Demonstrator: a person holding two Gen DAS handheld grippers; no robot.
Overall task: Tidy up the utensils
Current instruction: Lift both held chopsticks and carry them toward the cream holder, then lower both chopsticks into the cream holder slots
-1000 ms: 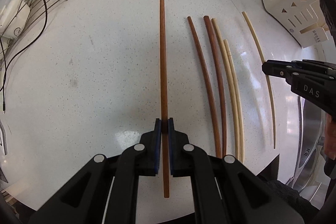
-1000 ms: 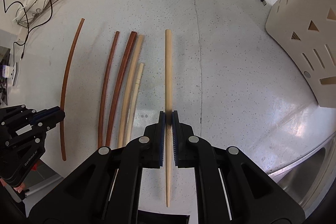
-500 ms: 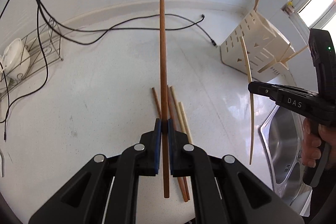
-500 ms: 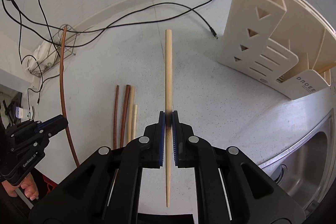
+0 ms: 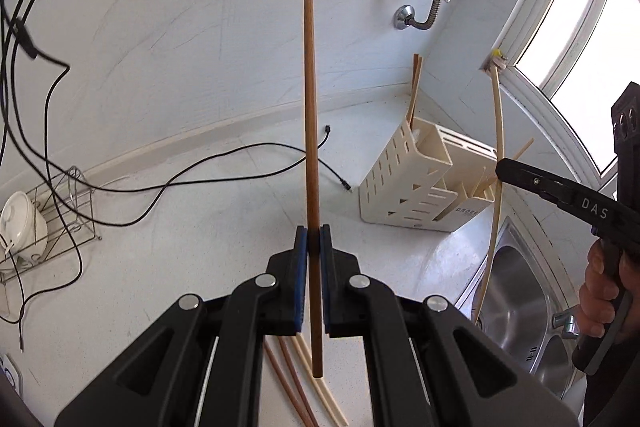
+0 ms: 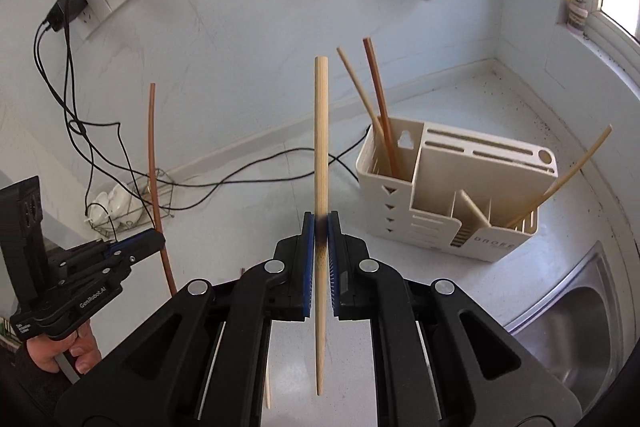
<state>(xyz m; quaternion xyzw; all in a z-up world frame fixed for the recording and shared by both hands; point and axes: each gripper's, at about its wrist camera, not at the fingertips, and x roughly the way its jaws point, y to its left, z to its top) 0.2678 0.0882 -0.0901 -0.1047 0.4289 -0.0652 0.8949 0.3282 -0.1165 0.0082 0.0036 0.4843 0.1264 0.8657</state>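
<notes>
With each tool clamped narrow on a single chopstick, the carry step is in hand. The left tool (image 5: 314, 243) pinches a dark brown chopstick (image 5: 310, 115) near its lower third, the stick standing nearly upright clear of the worktop (image 5: 192, 227). The right tool (image 6: 320, 227) grips a pale chopstick (image 6: 321, 131) the same way, thick end up.

Ahead and to the right stands the cream utensil holder (image 6: 460, 195) on the worktop, just beside the sink (image 6: 580, 327). Its tall back compartment at the left holds one pale and one dark chopstick (image 6: 378, 99), both leaning; a lower front compartment at the right holds another pale chopstick (image 6: 568, 171) tilted far outward. Which slot the sticks in hand are meant for I cannot tell for sure, though sorting by colour seems likely.

The next move calls for bringing each stick over an open compartment, tipping it point down, and releasing only once the tip is inside the wall. More loose chopsticks (image 5: 304, 383) lie on the worktop below the left tool, waiting to be picked up.
</notes>
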